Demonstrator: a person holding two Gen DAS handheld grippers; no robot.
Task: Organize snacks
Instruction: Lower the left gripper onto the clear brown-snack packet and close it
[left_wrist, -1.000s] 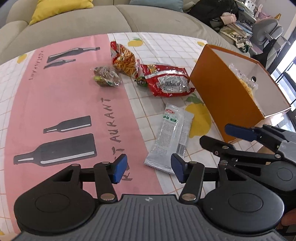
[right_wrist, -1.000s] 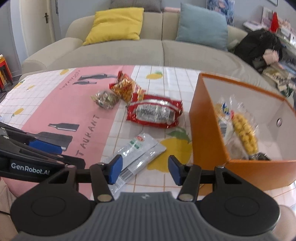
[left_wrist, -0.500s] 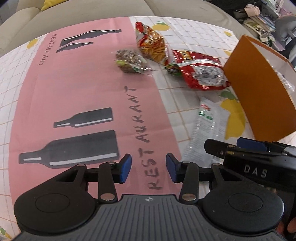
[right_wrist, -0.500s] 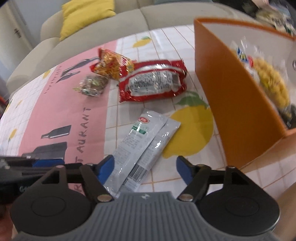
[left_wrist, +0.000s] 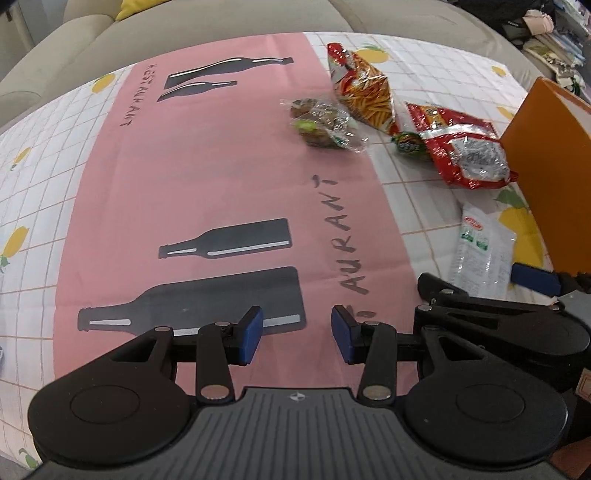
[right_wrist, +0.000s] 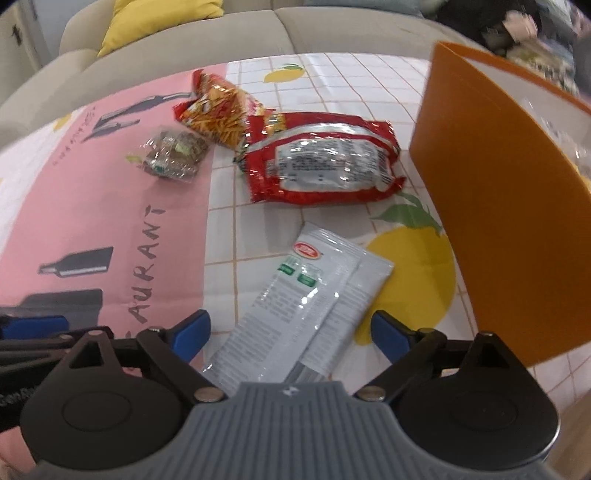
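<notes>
We are opening right tongs (right_wrist: 290, 334) wide over white packet (right_wrist: 303, 295) at 6 o'clock; lowering straight. Left tongs (left_wrist: 297, 334) half open, empty.

Glossy crinkled plastic snack packets (right_wrist: 317, 162); matt printed tablecloth (left_wrist: 207, 177).

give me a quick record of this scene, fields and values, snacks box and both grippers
surface: tablecloth, pink panel and lemon grid
box: orange box, right side, some snacks inside
loose snacks: white packets, red bag, stick snack bag, clear wrapped snack
right hand-held gripper: jaws just opening, either side of white packets, not pressing
left hand-held gripper: open, nothing between
</notes>
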